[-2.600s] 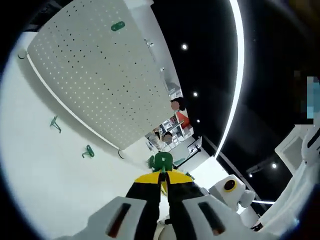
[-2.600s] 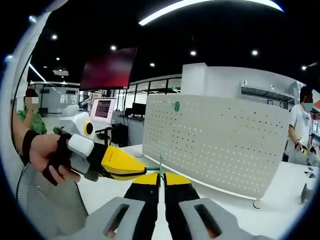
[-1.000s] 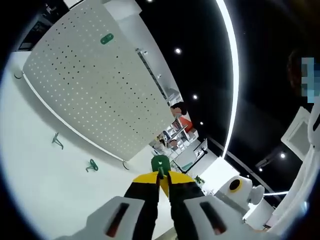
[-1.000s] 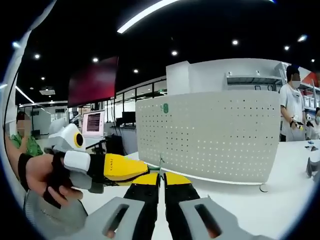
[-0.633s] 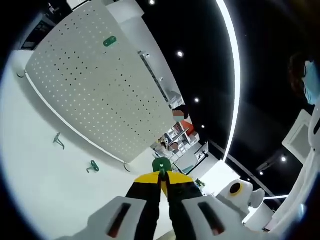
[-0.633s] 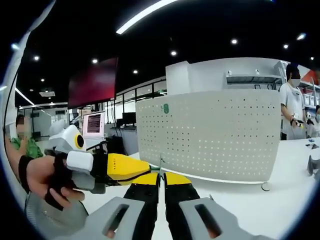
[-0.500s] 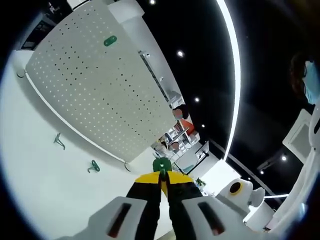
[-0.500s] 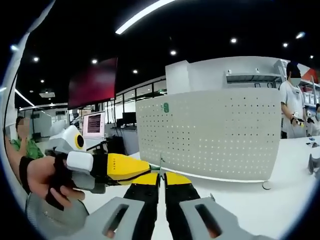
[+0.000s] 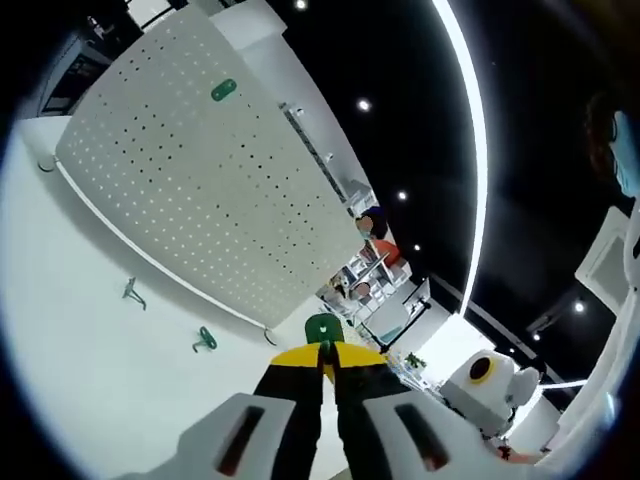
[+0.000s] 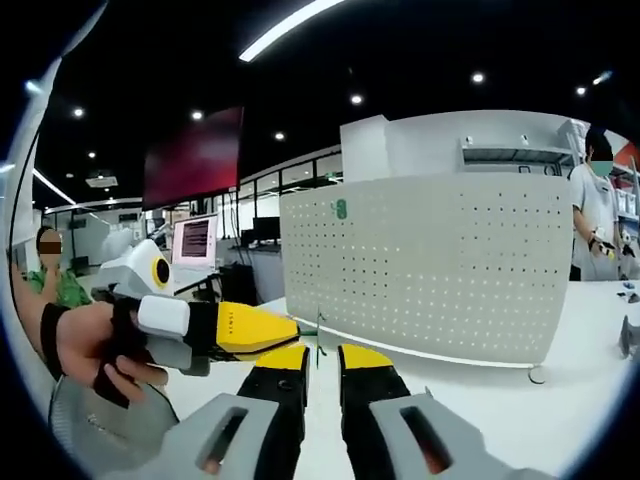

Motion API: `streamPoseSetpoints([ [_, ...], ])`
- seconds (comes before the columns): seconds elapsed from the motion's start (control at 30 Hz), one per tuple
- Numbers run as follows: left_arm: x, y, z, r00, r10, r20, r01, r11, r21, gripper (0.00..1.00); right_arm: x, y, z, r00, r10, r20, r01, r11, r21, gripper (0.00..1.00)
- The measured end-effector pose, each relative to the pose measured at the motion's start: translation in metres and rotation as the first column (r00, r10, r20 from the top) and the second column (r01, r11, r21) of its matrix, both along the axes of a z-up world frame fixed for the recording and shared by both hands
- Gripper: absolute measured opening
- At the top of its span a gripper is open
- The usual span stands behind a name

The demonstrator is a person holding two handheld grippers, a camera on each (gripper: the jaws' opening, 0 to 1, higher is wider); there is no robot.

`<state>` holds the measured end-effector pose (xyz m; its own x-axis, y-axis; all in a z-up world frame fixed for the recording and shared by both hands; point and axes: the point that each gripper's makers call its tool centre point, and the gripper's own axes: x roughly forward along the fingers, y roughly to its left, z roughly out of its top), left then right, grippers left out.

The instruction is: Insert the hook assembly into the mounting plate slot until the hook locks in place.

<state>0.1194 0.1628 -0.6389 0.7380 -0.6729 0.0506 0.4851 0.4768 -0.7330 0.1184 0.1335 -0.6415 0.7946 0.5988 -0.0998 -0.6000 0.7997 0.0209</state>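
1. The right gripper (image 10: 322, 358) is now standing with its jaws parted around a clear gap; half a second earlier they were pressed together on the thin hook (image 10: 318, 336), so it is letting go.
2. The left gripper (image 9: 324, 351) is staying clamped on the hook's green plate (image 9: 322, 327), in the air well short of the pegboard (image 9: 200, 190), so insertion is still pending.
3. The left gripper view is showing two spare green hooks (image 9: 205, 340) lying on the tabletop (image 9: 90, 350) near the pegboard's bottom edge.
4. The right gripper view is showing the person's hand (image 10: 95, 350) holding the left gripper, and one green plate (image 10: 341, 209) already mounted near the pegboard's top corner.
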Motion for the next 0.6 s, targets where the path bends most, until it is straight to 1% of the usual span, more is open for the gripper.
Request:
streamPoseSetpoints([
  [0.07,0.003,0.004,0.001,0.999,0.014,0.034,-0.015,0.999,0.039,0.02,0.0,-0.001,0.0,1.0,0.001,-0.008,-0.001,1.0,0.011,0.11],
  [0.1,0.006,0.008,0.003,0.998,0.028,0.062,-0.033,0.997,0.07,0.02,0.0,-0.002,-0.001,1.0,0.001,-0.018,-0.001,1.0,0.015,0.12],
  [0.13,0.006,0.008,0.004,0.996,0.03,0.078,-0.036,0.996,0.081,0.02,0.0,-0.002,-0.001,1.0,0.001,-0.023,-0.001,1.0,0.015,0.12],
  [0.17,0.007,0.011,0.004,0.996,0.038,0.08,-0.046,0.994,0.101,0.02,0.0,-0.003,-0.003,0.999,0.001,-0.033,-0.001,1.0,0.015,0.13],
  [0.27,0.01,0.013,0.01,0.993,0.05,0.103,-0.061,0.992,0.107,0.03,0.0,-0.007,-0.008,0.999,-0.005,-0.054,0.006,1.0,0.008,0.16],
  [0.33,0.012,0.016,0.01,0.992,0.057,0.112,-0.071,0.99,0.122,0.03,0.0,-0.009,-0.006,0.999,-0.01,-0.043,0.011,1.0,0.01,0.16],
  [0.43,0.015,0.018,0.014,0.987,0.06,0.147,-0.082,0.985,0.149,0.03,0.0,-0.012,-0.006,0.999,-0.015,-0.05,0.016,1.0,0.019,0.18],
  [0.5,0.017,0.018,0.016,0.983,0.052,0.175,-0.085,0.978,0.19,0.03,0.0,-0.015,-0.006,0.998,-0.02,-0.053,0.021,1.0,0.023,0.18],
  [0.53,0.019,0.02,0.018,0.978,0.053,0.2,-0.098,0.97,0.22,0.03,0.0,-0.016,-0.006,0.998,-0.022,-0.055,0.023,0.999,0.025,0.19],
  [0.6,0.022,0.021,0.023,0.971,0.057,0.232,-0.116,0.962,0.247,0.03,0.0,-0.019,-0.008,0.998,-0.025,-0.059,0.026,0.999,0.026,0.24],
])
